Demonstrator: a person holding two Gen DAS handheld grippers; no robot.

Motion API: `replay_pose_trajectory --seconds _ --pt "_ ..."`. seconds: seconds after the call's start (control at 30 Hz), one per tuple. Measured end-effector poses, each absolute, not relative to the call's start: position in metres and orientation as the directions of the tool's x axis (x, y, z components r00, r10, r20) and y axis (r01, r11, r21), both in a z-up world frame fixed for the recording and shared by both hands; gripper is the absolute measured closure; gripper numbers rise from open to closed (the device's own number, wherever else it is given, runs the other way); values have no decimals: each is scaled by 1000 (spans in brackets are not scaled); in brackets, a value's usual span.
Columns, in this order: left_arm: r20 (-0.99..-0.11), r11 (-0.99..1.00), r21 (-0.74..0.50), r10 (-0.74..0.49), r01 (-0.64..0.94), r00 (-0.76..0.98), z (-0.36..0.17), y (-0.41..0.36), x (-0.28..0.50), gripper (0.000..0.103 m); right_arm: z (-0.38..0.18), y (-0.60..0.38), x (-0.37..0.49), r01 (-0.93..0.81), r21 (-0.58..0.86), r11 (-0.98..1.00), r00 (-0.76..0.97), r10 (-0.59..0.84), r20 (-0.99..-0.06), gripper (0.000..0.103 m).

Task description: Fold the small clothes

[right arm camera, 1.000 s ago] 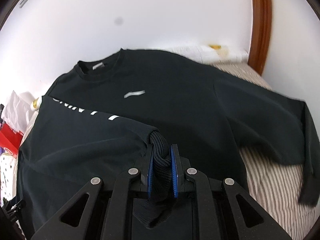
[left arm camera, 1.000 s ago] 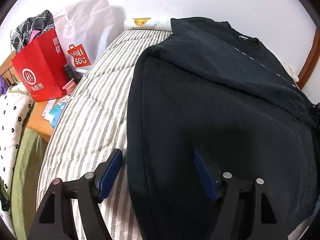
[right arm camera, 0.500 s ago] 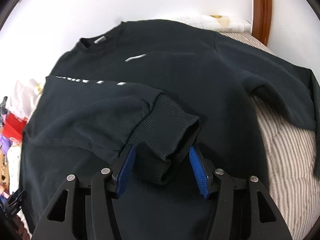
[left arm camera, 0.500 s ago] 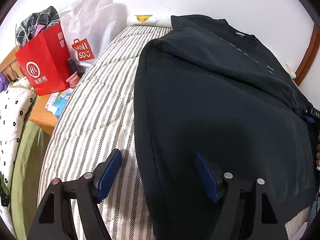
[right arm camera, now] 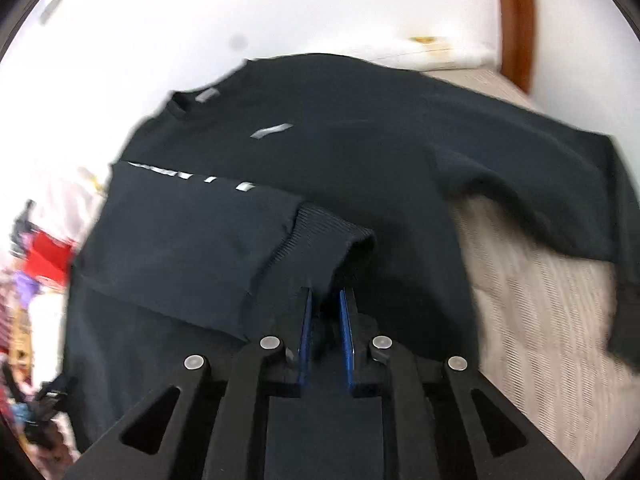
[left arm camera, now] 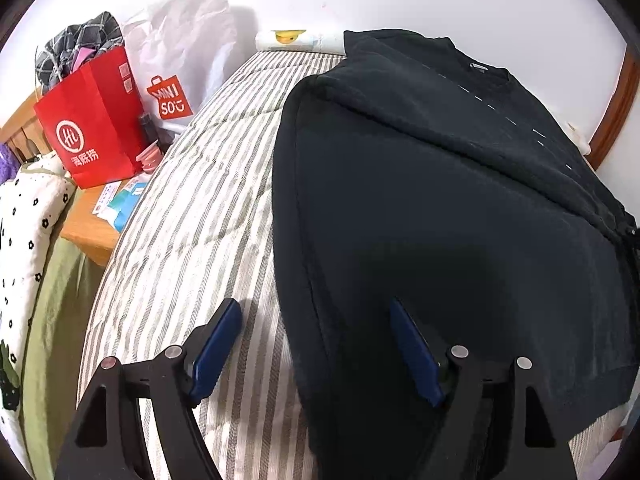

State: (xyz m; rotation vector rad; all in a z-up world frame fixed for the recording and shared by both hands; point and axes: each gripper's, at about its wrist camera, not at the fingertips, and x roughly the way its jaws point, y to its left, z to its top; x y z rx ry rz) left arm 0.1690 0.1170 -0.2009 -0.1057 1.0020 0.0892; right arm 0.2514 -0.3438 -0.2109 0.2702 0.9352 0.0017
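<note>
sweatshirt (right arm camera: pixel 360 184): a black long-sleeved crew-neck, laid front up on the striped bedcover (left arm camera: pixel 192 216), collar toward the wall; likely spread flat so the sides can be folded inward.
folded sleeve (right arm camera: pixel 192 224): laid across the chest, its white lettering showing, its ribbed cuff (right arm camera: pixel 332 240) ending just ahead of the right tool.
other sleeve (right arm camera: pixel 560 184): spread out to the side over the bedcover, not yet folded.
right gripper (right arm camera: pixel 325 300): jaws closing to a narrow gap; the cuff is seen just in front of the pads, and no cloth can be made out pinched between them.
left gripper (left arm camera: pixel 316 340): held wide, straddling the sweatshirt's side edge, one finger over bedcover, one over cloth, nothing gripped; judged to be readied for that edge.
beyond the bed: a red paper bag (left arm camera: pixel 88 128) and a white miniso bag (left arm camera: pixel 180 56) are seen.
</note>
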Motion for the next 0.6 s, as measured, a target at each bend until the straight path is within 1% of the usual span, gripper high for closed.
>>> replay_pose_trajectory --seconds 0.07,0.13,0.17,0.23,0.27,0.3,0.33,0.43,0.5,0.57,0.6 --pt "-846 992 -42 30 -121 533 -200 117 163 27 -208 -344 234 110 201 973 613 93 -784 77" --pt "-844 993 -35 33 -115 535 -201 118 154 27 -208 -344 208 109 159 981 634 55 -772 50" --pt "-843 993 -32 33 -112 538 -201 118 151 27 -210 -345 196 111 132 985 641 31 -767 47" --pt "-839 994 -29 34 -106 542 -201 118 143 27 -214 -344 169 118 52 992 639 -36 -768 47" --pt "-838 994 -29 33 -105 544 -201 118 141 29 -216 -344 158 123 26 992 635 -58 -770 46" --pt "-835 994 -31 31 -104 550 -201 117 137 34 -220 -345 146 131 12 991 632 -74 -772 46" --pt "-831 994 -31 30 -101 555 -200 116 134 36 -224 -348 133 142 22 990 630 -73 -773 46" --pt "-817 997 -16 34 -81 576 -200 110 128 49 -239 -357 102 143 108 984 622 -4 -783 46" --pt "-812 998 -21 21 -65 584 -199 105 126 70 -251 -357 87 141 159 977 620 37 -784 46" --pt "-813 998 -21 14 -53 582 -197 99 126 83 -259 -354 79 137 197 971 615 73 -785 46" --pt "-811 998 2 37 -59 584 -196 96 125 90 -260 -349 72 136 177 975 640 50 -767 47"
